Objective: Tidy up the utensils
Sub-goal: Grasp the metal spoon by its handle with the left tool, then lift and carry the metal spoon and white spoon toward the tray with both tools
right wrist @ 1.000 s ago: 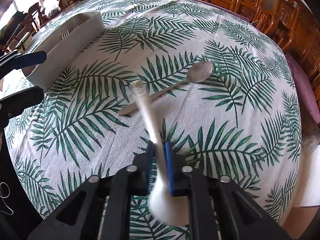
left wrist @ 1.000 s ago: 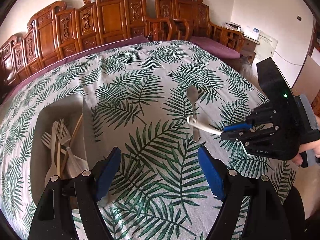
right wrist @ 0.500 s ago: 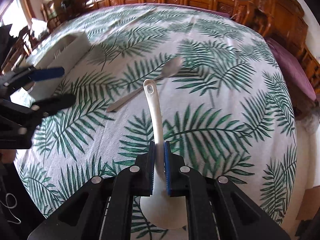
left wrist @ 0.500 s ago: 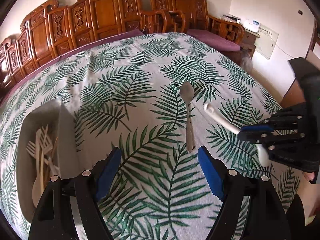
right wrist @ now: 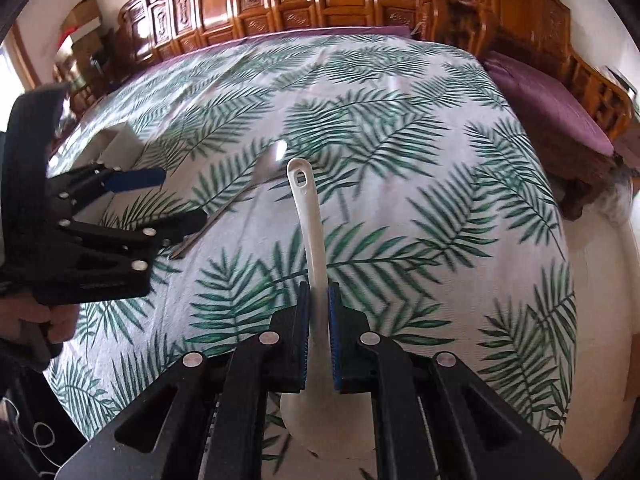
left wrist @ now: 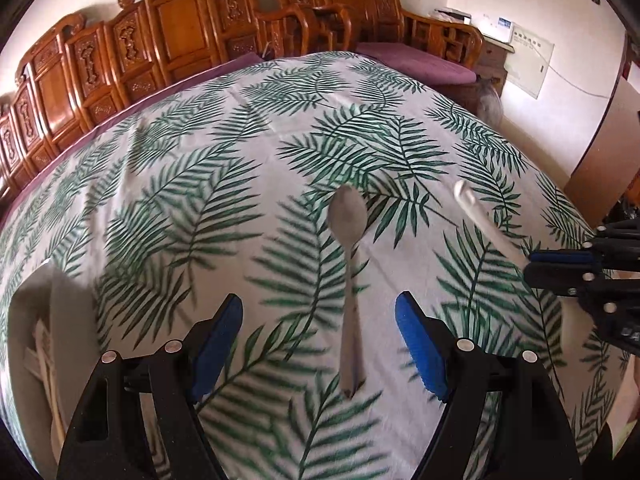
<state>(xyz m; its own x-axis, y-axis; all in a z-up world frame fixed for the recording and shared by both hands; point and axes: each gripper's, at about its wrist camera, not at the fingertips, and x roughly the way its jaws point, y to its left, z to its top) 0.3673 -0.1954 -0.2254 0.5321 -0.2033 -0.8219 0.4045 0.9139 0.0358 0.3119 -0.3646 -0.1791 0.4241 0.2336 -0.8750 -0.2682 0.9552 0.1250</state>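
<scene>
Utensils, two loose pieces plus one tray lot. Metal spoon: lying flat on the leaf-print tablecloth, lower centre of the left wrist view, bowl pointing up-frame, handle running down between the two blue pads. Left gripper: hovering over that spoon with its pads standing wide apart, one on either side of the handle, gripping nothing. In the right wrist view the same gripper is sitting at the left edge, with the spoon angling away from it toward the frame's centre.

White plastic spoon: being carried clear of the cloth, handle rising up the middle of the right wrist view, bowl showing below the pads at bottom centre. Right gripper: clamped on the white spoon's handle; seen also at the right edge of the left wrist view, the white spoon slanting up-left from it.

Tray: pale, lower left of the left wrist view, holding light-coloured utensils, blurred. Carved wooden chairs: lining the upper frame behind the table.
</scene>
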